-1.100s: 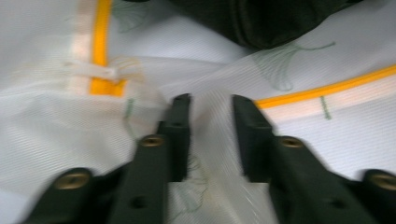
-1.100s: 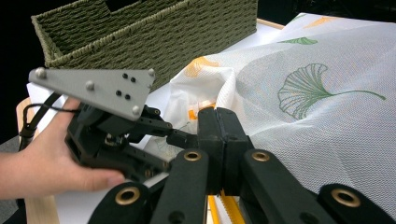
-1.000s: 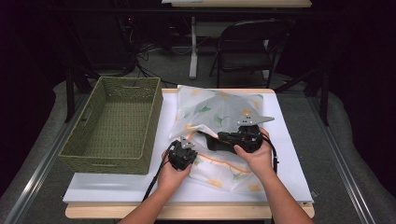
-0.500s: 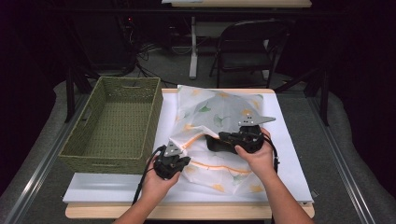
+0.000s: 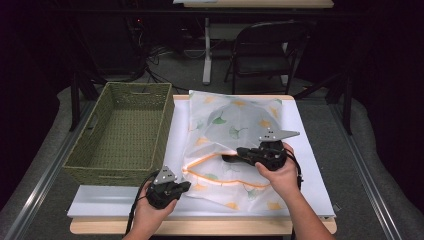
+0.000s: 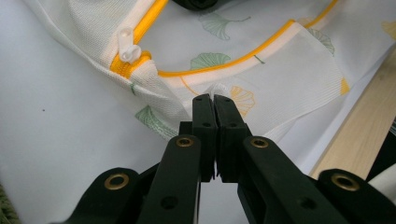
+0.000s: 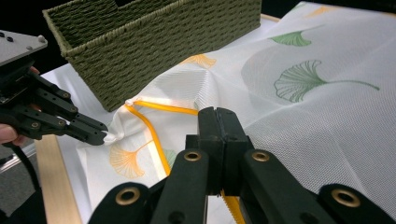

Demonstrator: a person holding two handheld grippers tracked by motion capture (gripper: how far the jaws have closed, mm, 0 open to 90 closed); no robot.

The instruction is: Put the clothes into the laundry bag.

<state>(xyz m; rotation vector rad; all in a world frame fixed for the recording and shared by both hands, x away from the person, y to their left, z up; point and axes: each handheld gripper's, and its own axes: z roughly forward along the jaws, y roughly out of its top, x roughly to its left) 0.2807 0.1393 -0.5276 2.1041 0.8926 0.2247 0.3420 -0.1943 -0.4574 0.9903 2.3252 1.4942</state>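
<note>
A white mesh laundry bag [image 5: 235,120] printed with ginkgo leaves and edged in orange zip tape lies on the white sheet [image 5: 312,165]. My left gripper [image 5: 186,185] is at the near left, shut on a fold of the bag's mesh [image 6: 233,95] close to its corner. The white zip pull [image 6: 126,44] sits just beyond the jaws. My right gripper [image 5: 227,158] is over the bag's middle, shut on the orange zip edge [image 7: 156,135]. In the right gripper view its jaws [image 7: 218,114] are pressed together, and the left gripper [image 7: 100,135] pinches the mesh to the left.
A green woven basket [image 5: 120,132] stands on the table's left side, close against the bag [image 7: 317,107]. The table's wooden front edge [image 5: 200,227] runs just under my hands. A folding chair [image 5: 265,50] stands on the floor beyond the table.
My left gripper has moved toward the near left edge, drawing the bag's corner out with it. The right gripper has stayed in place on the bag.
</note>
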